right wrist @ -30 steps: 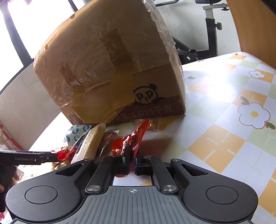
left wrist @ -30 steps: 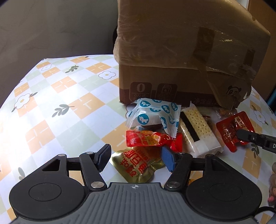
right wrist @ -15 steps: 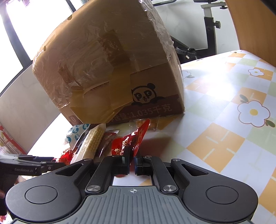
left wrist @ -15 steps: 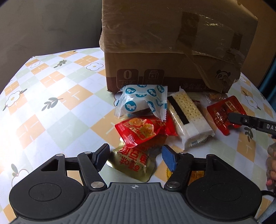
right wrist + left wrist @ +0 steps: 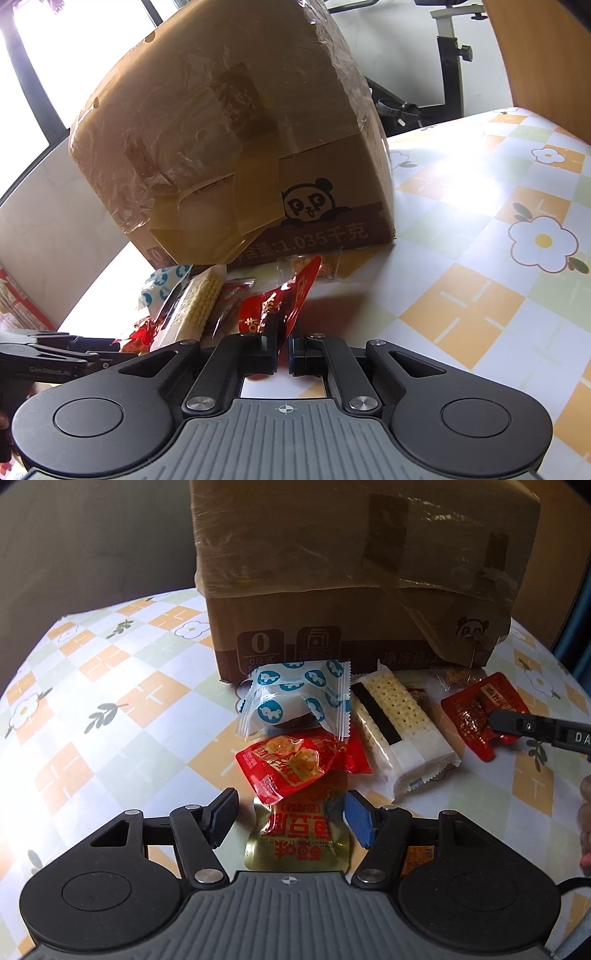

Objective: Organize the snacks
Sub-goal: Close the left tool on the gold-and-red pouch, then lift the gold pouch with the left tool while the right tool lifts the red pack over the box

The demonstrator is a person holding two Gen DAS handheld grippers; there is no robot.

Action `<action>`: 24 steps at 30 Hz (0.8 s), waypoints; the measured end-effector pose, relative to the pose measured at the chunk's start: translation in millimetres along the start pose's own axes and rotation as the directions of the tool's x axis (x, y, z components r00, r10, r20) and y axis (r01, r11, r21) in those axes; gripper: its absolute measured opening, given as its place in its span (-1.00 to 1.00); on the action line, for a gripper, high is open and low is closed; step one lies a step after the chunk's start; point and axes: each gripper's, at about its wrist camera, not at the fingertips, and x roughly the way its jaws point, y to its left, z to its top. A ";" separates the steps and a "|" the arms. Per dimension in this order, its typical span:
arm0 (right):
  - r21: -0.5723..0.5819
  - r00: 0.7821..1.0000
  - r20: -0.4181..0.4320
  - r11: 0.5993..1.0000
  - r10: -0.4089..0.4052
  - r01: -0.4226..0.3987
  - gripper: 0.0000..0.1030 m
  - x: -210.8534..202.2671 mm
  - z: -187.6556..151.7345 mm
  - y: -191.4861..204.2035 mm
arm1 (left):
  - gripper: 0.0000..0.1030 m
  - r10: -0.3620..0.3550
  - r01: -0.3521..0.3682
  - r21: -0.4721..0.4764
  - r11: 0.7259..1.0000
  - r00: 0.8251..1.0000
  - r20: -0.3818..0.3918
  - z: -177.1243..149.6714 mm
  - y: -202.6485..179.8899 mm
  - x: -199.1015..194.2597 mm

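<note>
While our left gripper hovers with fingers wide around the gold pouch on the bench, not yet pinching, our right gripper clamps the red sachet beside the cardboard box. Next: close left, lift.

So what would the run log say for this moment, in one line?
left claw: open over gold packet | right claw: shut on red packet | box: behind snacks
</note>
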 end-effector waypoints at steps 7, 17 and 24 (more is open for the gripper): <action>0.001 1.000 0.000 1.000 0.001 -0.001 -0.91 0.0 -0.2 -0.3 | -0.03 0.017 -0.016 -0.056 0.998 0.999 0.031 -6.8 2.3 -7.0; -0.001 1.000 0.001 1.000 0.001 -0.001 -0.91 0.1 -0.4 -0.4 | -0.23 0.024 -0.020 -0.156 0.987 0.999 0.023 -25.7 22.1 -29.6; -0.004 1.000 0.000 1.000 0.001 -0.001 -0.91 0.0 -0.5 -0.4 | -0.26 0.055 -0.045 -0.106 0.993 0.995 0.089 -20.7 15.5 -44.5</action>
